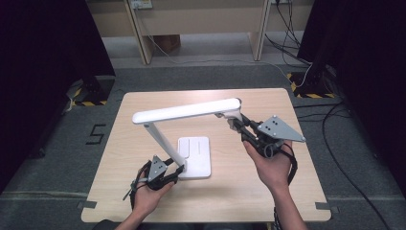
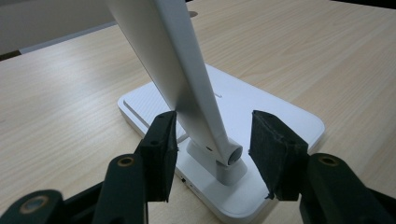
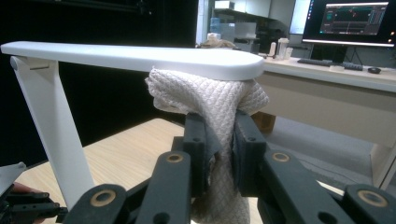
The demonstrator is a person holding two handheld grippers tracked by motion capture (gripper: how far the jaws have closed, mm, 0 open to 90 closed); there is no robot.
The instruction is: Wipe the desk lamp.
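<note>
Lighting: even overhead, table [image 1: 268, 191] bright | surrounds dark | shadows soft | near jaws slightly blurred | monitor [image 3: 348, 21] glaring

Both grippers, left gripper [image 1: 178, 171] and right gripper [image 1: 238, 123], are black linkage frames with brass-ringed pivot holes and rough black pads [image 2: 275, 154]. Each carries a grey three-cornered plate with small screws. Black straps, seemingly, wrap both bare hands.

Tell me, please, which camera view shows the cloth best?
The right gripper view: the cloth is close and large there, pinched between the right gripper's jaws and pressed up under the lamp head. In the high view the cloth is a small scrap under the head's end. The left gripper view looks at the lamp's base.
</note>
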